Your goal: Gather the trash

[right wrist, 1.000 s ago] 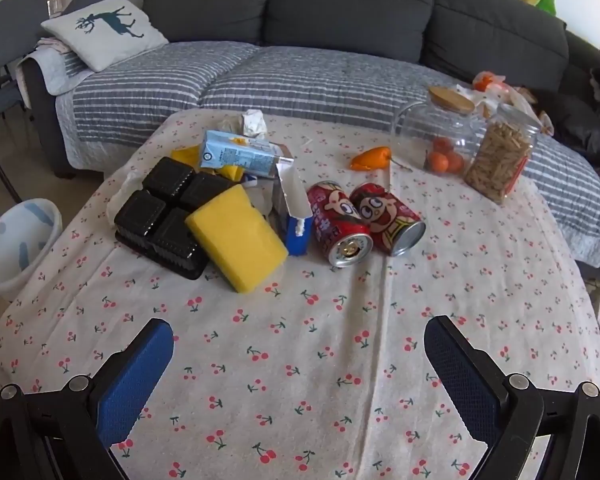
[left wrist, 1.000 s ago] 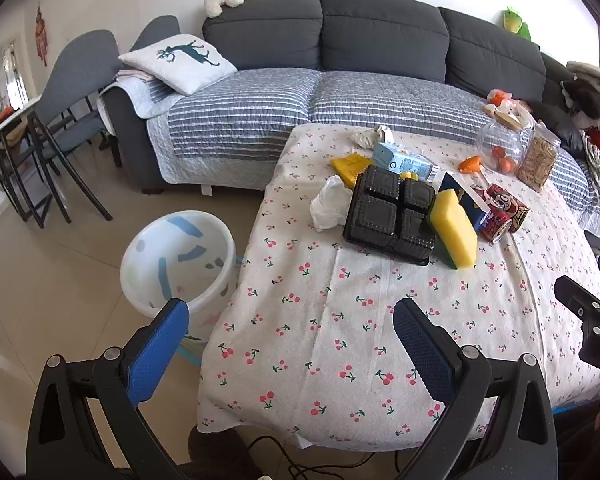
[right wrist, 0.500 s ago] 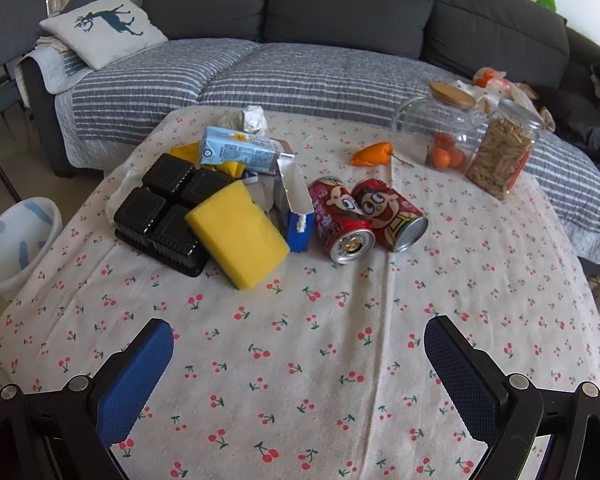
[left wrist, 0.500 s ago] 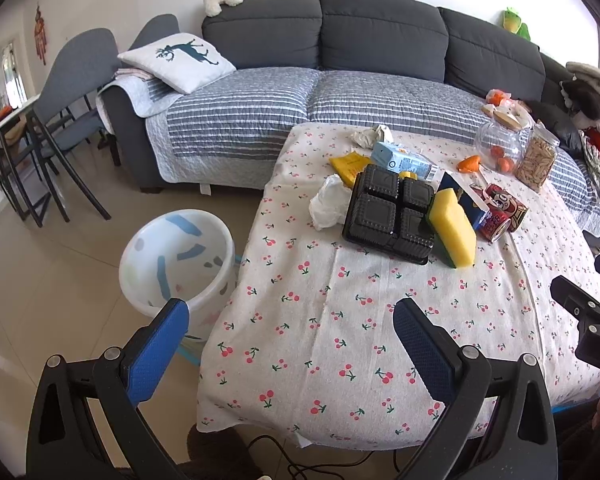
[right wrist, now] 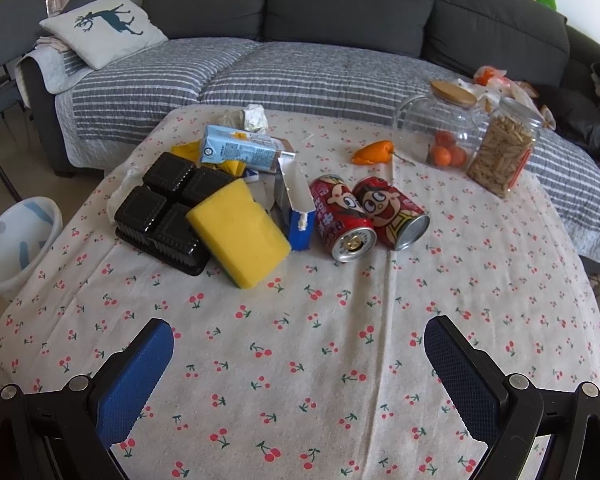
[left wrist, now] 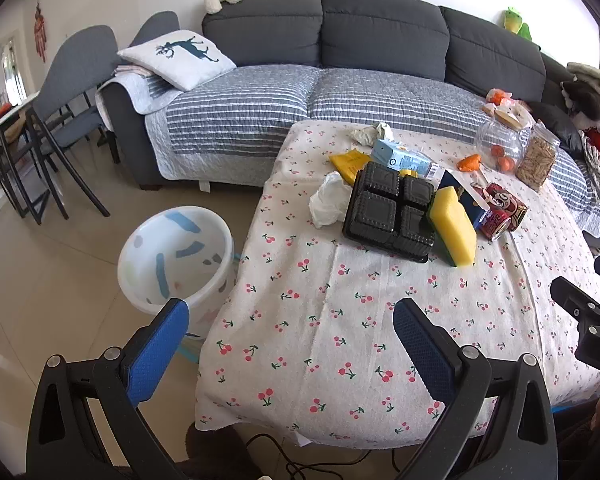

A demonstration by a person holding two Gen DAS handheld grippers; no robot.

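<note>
Trash lies mid-table on the cherry-print cloth (right wrist: 300,340): a black plastic tray (right wrist: 160,212), a yellow sponge (right wrist: 240,232), two red cans (right wrist: 342,218) on their sides, a light blue carton (right wrist: 236,152), an opened blue box (right wrist: 298,208) and crumpled white paper (left wrist: 330,200). A white bin (left wrist: 176,256) stands on the floor left of the table. My left gripper (left wrist: 292,344) is open and empty over the table's near left edge. My right gripper (right wrist: 300,360) is open and empty, short of the cans.
Two glass jars (right wrist: 500,148) and an orange pepper (right wrist: 374,152) stand at the table's far right. A grey sofa (right wrist: 300,60) with a deer pillow (left wrist: 176,56) runs behind the table. Grey chairs (left wrist: 68,92) stand at the far left.
Both grippers have drawn back slightly from the table; the objects look a little smaller and farther. Nothing was picked up or moved.
</note>
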